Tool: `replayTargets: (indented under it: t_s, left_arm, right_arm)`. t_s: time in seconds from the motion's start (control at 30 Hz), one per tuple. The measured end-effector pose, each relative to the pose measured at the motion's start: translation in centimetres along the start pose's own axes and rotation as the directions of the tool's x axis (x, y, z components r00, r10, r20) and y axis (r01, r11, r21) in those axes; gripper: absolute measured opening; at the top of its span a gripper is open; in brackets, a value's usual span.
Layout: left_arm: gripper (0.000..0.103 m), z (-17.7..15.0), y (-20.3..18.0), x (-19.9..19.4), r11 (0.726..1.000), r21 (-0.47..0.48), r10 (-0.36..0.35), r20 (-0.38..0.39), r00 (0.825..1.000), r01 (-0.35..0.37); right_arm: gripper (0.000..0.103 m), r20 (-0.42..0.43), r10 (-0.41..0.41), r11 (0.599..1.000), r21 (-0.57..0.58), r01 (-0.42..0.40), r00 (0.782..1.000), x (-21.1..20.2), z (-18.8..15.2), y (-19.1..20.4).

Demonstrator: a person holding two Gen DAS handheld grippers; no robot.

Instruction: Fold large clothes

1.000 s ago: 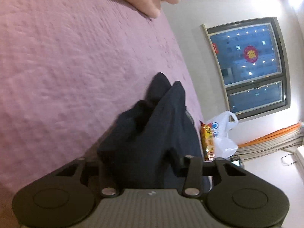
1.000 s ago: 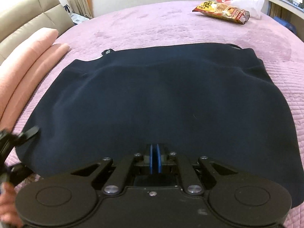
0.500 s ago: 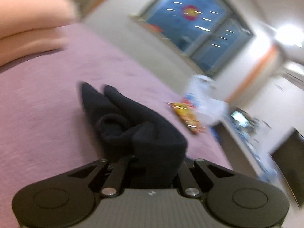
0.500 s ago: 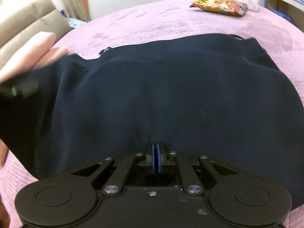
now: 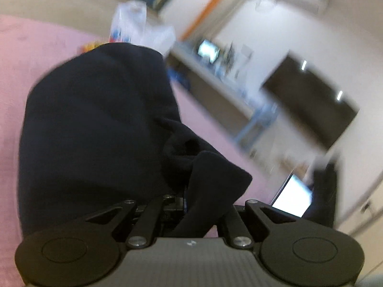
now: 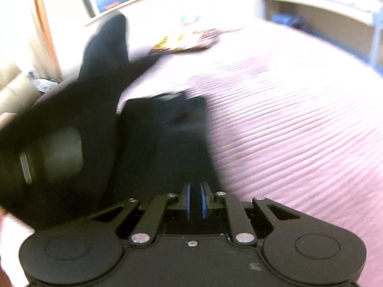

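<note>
Left tongs (image 5: 185,191) now clenched on dark garment (image 5: 95,124), lifted across pink bed (image 6: 287,119); right tongs (image 6: 194,201) just easing apart, cloth between. Fold underway.

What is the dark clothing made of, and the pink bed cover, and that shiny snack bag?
Dark garment: soft, matte knit, maybe cotton or fleece; it bunches in thick, limp folds.
Pink bed cover: quilted fabric, matte; stitched ridges run in rows across it.
Snack bag: probably glossy plastic film with bright print, though it is blurred.
</note>
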State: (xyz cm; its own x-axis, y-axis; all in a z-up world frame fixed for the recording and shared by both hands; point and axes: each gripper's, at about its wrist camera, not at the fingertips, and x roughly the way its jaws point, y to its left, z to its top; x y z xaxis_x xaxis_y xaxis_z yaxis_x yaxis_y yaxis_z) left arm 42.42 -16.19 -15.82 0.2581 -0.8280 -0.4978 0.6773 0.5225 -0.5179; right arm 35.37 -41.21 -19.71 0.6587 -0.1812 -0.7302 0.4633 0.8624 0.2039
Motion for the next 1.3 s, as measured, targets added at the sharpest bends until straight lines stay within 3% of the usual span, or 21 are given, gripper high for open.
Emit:
replayTargets:
  t_s: [0.07,0.17,0.27,0.4,0.43,0.53,0.57,0.67,0.73,0.77,0.8,0.9,0.93,1.0,1.03,1.07,1.1,1.23,1.3]
  left_arm:
    - [0.006,-2.3,0.0,2.9,0.994,0.025,0.107,-0.068,0.992,-0.105]
    - [0.008,-3.7,-1.4,4.8,0.978,0.14,0.168,-0.076,0.983,-0.156]
    - [0.025,-3.4,-2.8,4.9,0.982,0.166,0.111,-0.112,0.987,-0.091]
    - [0.027,-3.3,-2.1,1.5,0.993,0.117,0.029,-0.154,0.988,-0.011]
    - [0.027,-2.9,-1.9,-0.1,0.996,0.087,-0.001,-0.15,0.989,0.014]
    - [0.035,-1.2,-0.9,-4.6,0.996,0.009,-0.085,-0.088,0.992,0.087]
    - [0.04,-0.6,-0.2,-6.1,0.997,-0.02,-0.077,-0.031,0.997,0.076]
    - [0.039,-0.3,2.5,-8.0,0.995,-0.093,0.031,0.065,0.997,-0.024]
    - [0.036,-0.7,4.7,-6.7,0.99,-0.125,0.075,0.042,0.996,-0.069]
    - [0.025,-1.0,5.5,-6.1,0.989,-0.135,0.068,0.024,0.997,-0.064]
    - [0.016,-1.6,6.4,-5.3,0.987,-0.158,0.04,-0.003,0.999,-0.04]
    - [0.008,-4.3,7.9,-4.8,0.976,-0.218,0.0,-0.031,1.0,-0.007]
    - [0.007,-4.6,8.0,-4.8,0.975,-0.222,-0.001,-0.031,1.0,-0.005]
    - [0.007,-4.6,8.2,-5.0,0.972,-0.235,-0.012,-0.033,0.999,0.004]
    - [0.007,-4.7,8.2,-5.4,0.972,-0.234,-0.015,-0.042,0.999,0.005]
    - [0.007,-5.0,7.8,-6.0,0.975,-0.223,-0.015,-0.058,0.998,0.002]
    - [0.007,-5.6,7.3,-6.7,0.979,-0.205,-0.008,-0.082,0.997,-0.01]
    - [0.007,-6.6,6.2,-8.7,0.979,-0.194,0.026,-0.157,0.987,-0.056]
    - [0.007,-6.3,6.0,-8.3,0.984,-0.163,0.052,-0.151,0.987,-0.076]
  right_arm:
    - [0.014,-0.006,-0.054,0.998,-0.02,0.054,0.999,0.6,0.4,-1.9]
    - [0.014,0.01,-0.079,0.995,-0.054,0.079,0.997,1.2,1.4,-3.3]
    - [0.014,0.06,-0.056,0.994,-0.094,0.062,0.997,0.8,3.2,-3.1]
    - [0.014,0.11,0.057,0.983,-0.179,-0.037,0.992,0.9,7.0,-1.3]
    - [0.015,0.116,0.092,0.976,-0.208,-0.066,0.989,1.2,8.0,-0.5]
    - [0.029,0.085,0.227,0.935,-0.298,-0.193,0.97,2.7,11.2,2.8]
    - [0.029,0.073,0.271,0.916,-0.326,-0.234,0.96,3.4,12.0,4.3]
    - [0.029,0.031,0.362,0.856,-0.406,-0.319,0.932,5.9,13.0,8.9]
    - [0.027,-0.026,0.351,0.824,-0.467,-0.322,0.936,8.9,12.9,11.8]
    - [0.018,-0.072,0.32,0.809,-0.498,-0.312,0.945,10.8,12.4,13.0]
    - [0.013,-0.089,0.25,0.804,-0.535,-0.258,0.964,12.8,11.7,14.0]
    - [0.013,-0.034,0.06,0.786,-0.615,-0.068,0.998,17.0,10.6,14.2]
    - [0.013,-0.012,0.013,0.79,-0.612,-0.018,1.0,18.0,10.4,13.3]
    - [0.011,-0.036,-0.02,0.83,-0.557,-0.004,0.999,19.3,10.8,11.2]
    - [0.017,-0.009,-0.042,0.839,-0.544,0.03,0.999,19.7,11.1,10.5]
    - [0.035,-0.002,-0.057,0.848,-0.528,0.047,0.998,19.5,11.5,9.8]
    - [0.038,-0.002,-0.06,0.863,-0.503,0.051,0.998,18.3,11.9,9.0]
    - [0.037,0.025,0.027,0.9,-0.435,-0.014,0.999,10.8,12.2,7.5]
    - [0.037,0.0,0.139,0.914,-0.384,-0.128,0.99,6.3,11.2,6.9]
